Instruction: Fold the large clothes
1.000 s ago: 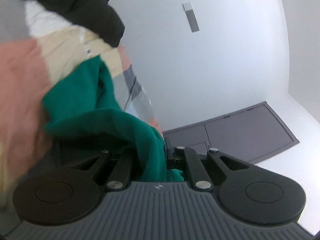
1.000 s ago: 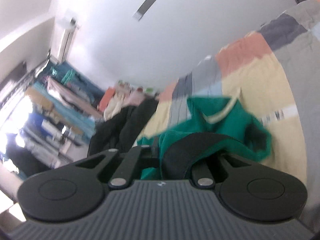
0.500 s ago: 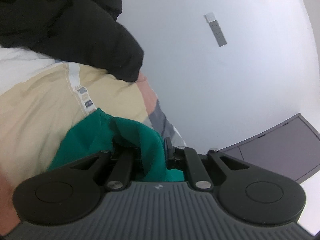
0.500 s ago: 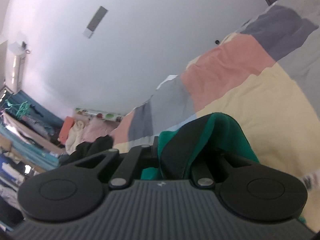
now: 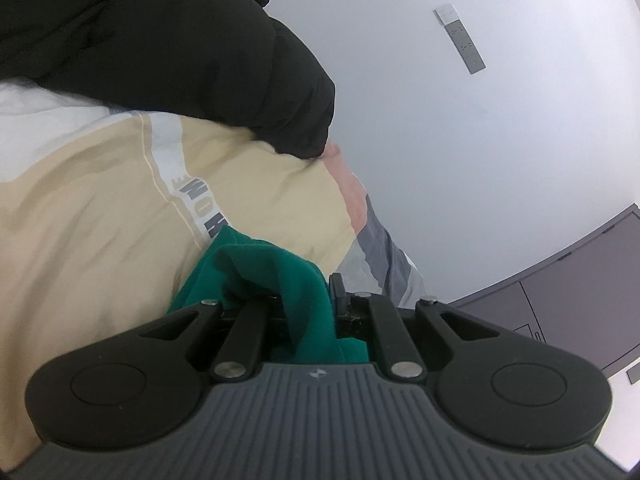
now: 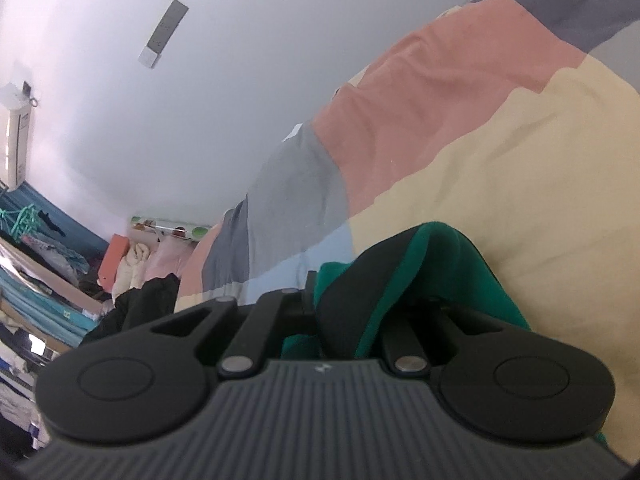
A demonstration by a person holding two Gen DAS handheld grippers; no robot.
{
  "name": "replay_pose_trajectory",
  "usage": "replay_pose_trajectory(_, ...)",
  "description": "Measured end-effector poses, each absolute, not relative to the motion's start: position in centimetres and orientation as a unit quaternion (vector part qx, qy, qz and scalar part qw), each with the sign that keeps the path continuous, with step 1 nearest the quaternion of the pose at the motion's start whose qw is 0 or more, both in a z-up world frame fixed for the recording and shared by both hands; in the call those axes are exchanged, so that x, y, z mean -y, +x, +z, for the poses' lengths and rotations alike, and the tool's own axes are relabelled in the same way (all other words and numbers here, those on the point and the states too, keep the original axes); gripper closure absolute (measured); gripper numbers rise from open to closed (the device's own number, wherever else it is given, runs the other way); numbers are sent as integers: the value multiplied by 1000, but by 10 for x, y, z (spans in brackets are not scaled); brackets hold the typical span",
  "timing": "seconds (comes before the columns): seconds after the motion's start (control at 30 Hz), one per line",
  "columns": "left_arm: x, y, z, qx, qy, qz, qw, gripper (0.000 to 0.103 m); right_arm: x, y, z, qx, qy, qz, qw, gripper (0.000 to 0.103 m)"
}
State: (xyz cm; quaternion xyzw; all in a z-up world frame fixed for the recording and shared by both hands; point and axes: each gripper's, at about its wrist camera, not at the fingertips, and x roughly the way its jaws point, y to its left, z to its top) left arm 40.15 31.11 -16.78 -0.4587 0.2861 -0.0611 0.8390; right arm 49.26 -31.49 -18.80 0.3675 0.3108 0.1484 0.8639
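Left gripper [image 5: 310,300]: I've got it pinching the green garment [image 5: 280,276].
Right gripper [image 6: 344,300]: pinching its black-trimmed edge.
Garment: bunched at both jaws, low over the patchwork quilt [image 6: 500,168].
Next: I'd lay it ahead onto the quilt.

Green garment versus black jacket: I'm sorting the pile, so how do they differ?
The green garment is gripped in the left gripper and the right gripper; the black jacket lies loose, ungripped. The green garment is knit-looking and bunched small; the black jacket is bulky and puffy. Both rest on the patchwork quilt.
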Motion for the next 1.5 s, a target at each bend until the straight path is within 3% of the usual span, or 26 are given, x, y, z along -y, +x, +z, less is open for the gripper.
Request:
replay_pose_trajectory(0.1, -306, 393, -159, -290, -443, -54, 847, 89, 316, 485, -185, -301, 359, 157, 870, 92)
replay_pose_trajectory(0.17, -302, 381, -151, -281, -438, -54, 852, 74, 316, 478, -180, -295, 350, 164, 874, 88)
replay_pose_trajectory(0.23, -296, 363, -142, -266, -446, -60, 853, 34, 316, 468, -171, -298, 337, 164, 878, 87)
replay_pose_trajectory(0.27, -293, 355, -137, -261, -447, -63, 853, 30, 316, 461, -166, -298, 331, 167, 880, 80)
replay_pose_trajectory(0.3, -289, 345, -130, -257, -440, -62, 859, 29, 315, 456, -162, -297, 326, 168, 882, 74)
replay_pose_trajectory(0.37, -281, 327, -115, -247, -417, -60, 873, 27, 315, 441, -151, -290, 320, 167, 886, 48)
replay_pose_trajectory(0.43, -273, 309, -100, -241, -390, -53, 887, 26, 313, 425, -139, -282, 310, 184, 889, 40)
replay_pose_trajectory(0.73, -235, 236, -53, -214, -241, -56, 945, 26, 289, 350, -92, -231, 204, 161, 938, 40)
replay_pose_trajectory(1.03, -195, 256, -95, -310, -160, -46, 936, 26, 237, 312, -92, -223, 117, 161, 954, 40)
replay_pose_trajectory(1.5, -183, 280, -127, -367, -138, -38, 919, 26, 207, 273, -72, -74, 52, 132, 987, 40)
